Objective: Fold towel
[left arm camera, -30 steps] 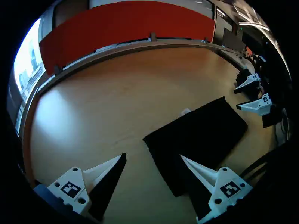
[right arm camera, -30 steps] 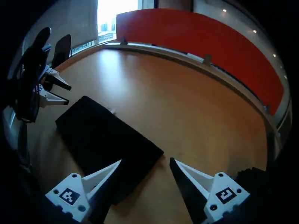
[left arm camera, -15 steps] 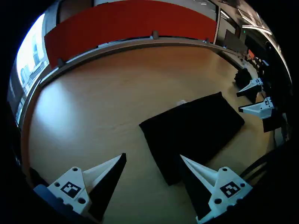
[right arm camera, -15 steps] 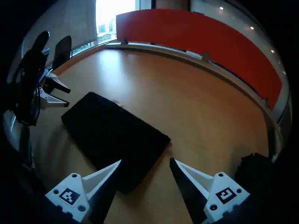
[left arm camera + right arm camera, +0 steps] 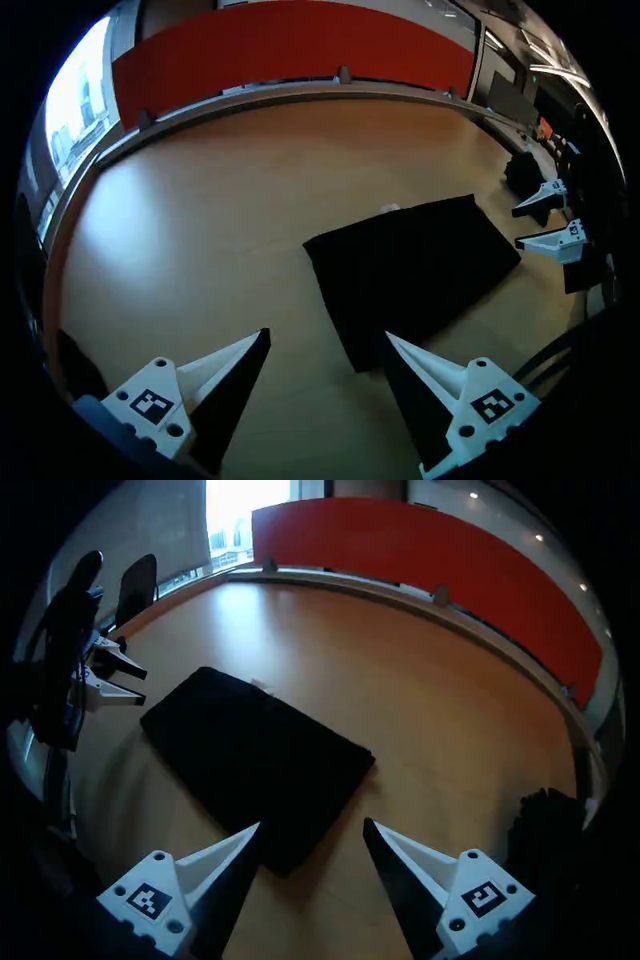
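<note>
The black towel (image 5: 408, 272) lies flat on the wooden counter (image 5: 240, 200) as a tidy folded rectangle, toward the near edge where the person stands and well short of the far edge under the red partition (image 5: 280, 40). A small pale tag (image 5: 390, 208) peeps out at its far side.

Over the last second both tools have drawn back from it. The left hand-held gripper (image 5: 326, 334) is spread wide with nothing between its fingers, and the towel's near corner, which its finger covered a moment ago, now sits just ahead of it. The right hand-held gripper (image 5: 312, 824) is likewise spread and empty, off the towel's other end. The cloth itself has kept its shape while they withdrew.

To my eye that means the fold has been laid down and let go. Either the job is finished, or one more fold remains.
</note>
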### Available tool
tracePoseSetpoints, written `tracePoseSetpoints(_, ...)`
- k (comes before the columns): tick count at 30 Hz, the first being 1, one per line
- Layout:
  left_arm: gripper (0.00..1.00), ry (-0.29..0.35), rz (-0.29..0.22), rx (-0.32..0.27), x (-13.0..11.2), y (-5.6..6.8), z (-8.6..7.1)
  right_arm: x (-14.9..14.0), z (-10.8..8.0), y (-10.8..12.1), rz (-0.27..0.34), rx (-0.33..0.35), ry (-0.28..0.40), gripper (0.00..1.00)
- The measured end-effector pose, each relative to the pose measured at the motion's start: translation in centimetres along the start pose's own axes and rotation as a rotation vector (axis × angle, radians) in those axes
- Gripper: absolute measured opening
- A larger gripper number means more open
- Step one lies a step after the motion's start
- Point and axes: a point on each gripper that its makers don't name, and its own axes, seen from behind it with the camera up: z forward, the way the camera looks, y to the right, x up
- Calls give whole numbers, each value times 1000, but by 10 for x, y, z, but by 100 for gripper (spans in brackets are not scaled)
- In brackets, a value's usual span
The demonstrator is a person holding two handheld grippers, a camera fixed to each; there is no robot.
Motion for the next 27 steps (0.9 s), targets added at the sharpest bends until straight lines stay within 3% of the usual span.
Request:
tracePoseSetpoints(14,95,24,-58,50,-21,2,-22,-5,0,-6,-60,41,-17,90)
tracePoseSetpoints(27,96,49,-125,108,-40,-3,-46,-10,0,-13,-131,92,-41,90)
